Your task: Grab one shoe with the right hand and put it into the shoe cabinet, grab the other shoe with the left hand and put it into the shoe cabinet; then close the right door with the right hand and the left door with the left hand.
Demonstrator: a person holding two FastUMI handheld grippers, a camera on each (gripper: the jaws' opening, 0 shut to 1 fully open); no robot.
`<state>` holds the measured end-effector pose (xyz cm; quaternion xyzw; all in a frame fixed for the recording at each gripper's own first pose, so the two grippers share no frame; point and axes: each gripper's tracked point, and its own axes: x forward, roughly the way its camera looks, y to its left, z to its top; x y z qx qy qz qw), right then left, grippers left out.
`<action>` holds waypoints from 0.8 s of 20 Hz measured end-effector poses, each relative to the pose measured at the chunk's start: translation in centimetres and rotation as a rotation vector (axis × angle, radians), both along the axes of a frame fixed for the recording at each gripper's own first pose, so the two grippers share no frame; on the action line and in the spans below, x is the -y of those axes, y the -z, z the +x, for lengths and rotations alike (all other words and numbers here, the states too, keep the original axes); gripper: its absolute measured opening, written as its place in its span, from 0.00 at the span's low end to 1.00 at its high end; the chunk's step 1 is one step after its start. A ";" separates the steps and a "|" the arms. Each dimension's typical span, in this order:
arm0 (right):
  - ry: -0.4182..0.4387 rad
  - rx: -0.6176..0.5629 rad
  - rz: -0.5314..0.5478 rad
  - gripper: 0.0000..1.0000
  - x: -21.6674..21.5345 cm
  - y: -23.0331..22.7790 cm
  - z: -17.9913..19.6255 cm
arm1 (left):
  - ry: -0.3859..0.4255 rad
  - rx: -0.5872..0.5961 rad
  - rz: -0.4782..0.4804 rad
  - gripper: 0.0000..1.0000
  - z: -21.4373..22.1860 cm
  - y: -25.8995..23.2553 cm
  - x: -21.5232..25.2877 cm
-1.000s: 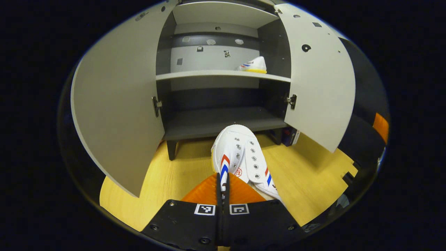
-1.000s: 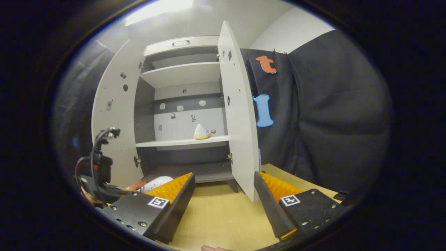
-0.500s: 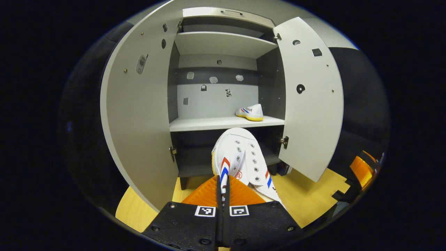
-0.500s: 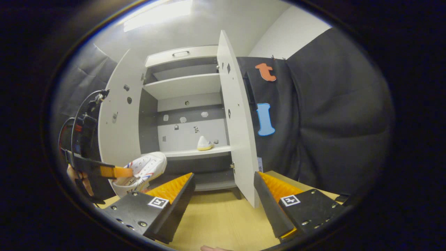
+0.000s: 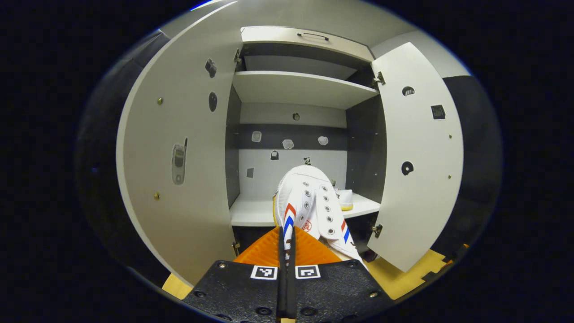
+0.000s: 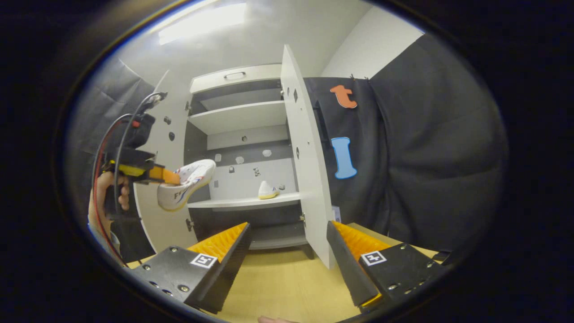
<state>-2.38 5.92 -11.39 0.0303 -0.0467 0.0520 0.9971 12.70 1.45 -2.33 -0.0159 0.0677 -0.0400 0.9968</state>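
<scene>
My left gripper [image 5: 287, 242] is shut on a white shoe [image 5: 309, 206] with red and blue stripes, holding it up in front of the open shoe cabinet [image 5: 296, 89] at the height of its middle shelf [image 5: 251, 213]. The other white shoe [image 5: 345, 199] stands on that shelf at the right, partly hidden. In the right gripper view the held shoe [image 6: 186, 184] hangs in the air off the left gripper [image 6: 172, 178], left of the cabinet opening, and the shelved shoe [image 6: 268, 190] is seen. My right gripper [image 6: 289, 255] is open and empty above the wooden floor, near the right door [image 6: 307, 157].
Both cabinet doors stand wide open: the left door [image 5: 179, 157] and the right door [image 5: 417, 157]. A lower dark shelf [image 6: 273, 231] sits under the middle one. Black cloth [image 6: 417, 148] hangs to the right of the cabinet. The floor [image 6: 287, 287] is light wood.
My left gripper has lifted the shoe from near the floor up to middle-shelf height and closer to the cabinet. The right gripper has stayed almost still, open.
</scene>
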 end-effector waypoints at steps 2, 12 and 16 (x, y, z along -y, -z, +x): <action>-0.002 0.010 0.008 1.00 0.1 -0.4 -0.2 | -0.004 0.003 -0.019 0.02 2.1 -1.4 0.1; -0.048 0.032 0.023 1.00 0.0 -1.4 -1.6 | -0.033 0.024 -0.040 0.00 15.6 -4.1 1.6; -0.033 0.035 0.037 1.00 0.6 -1.4 -1.2 | -0.043 -0.058 -0.075 0.02 19.5 0.1 2.9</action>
